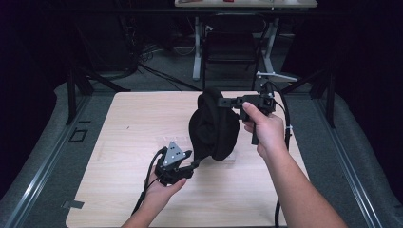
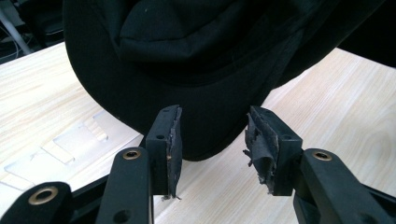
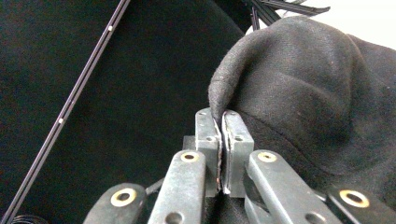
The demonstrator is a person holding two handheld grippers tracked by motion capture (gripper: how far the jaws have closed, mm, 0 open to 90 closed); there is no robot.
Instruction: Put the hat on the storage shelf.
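The table (image 1: 123, 142) takes up the middle of the high view, a pale wooden top ringed by darkness; its near edge runs off the bottom of the frame, and the room beyond it at the top is too dim to read beyond some furniture legs and cables.

The black cap (image 1: 214, 126) hangs just right of centre in that view, lifted off the table, its lower rim close above a clear plastic sheet (image 1: 166, 142) that lies flat on the wood and is hard to make out against the grain. In the left gripper view the black cap (image 2: 187, 60) covers the upper half of the frame and runs off its top edge, so its full shape is cut off; its hollow inside looks dark, and whether anything lies in it cannot be told.

The right claw (image 1: 223, 101) sits at the upper centre of the high view, closed tight on a fold of cap fabric at the top; the right gripper view shows the right claw (image 3: 223, 122) with that fold pinched between its jaws.

The left claw (image 1: 194, 163) sits at the lower centre, half open; in the left gripper view the left claw (image 2: 212, 135) has the cap's lower rim between its jaws, the worn pads (image 2: 173, 140) not pressing on it.
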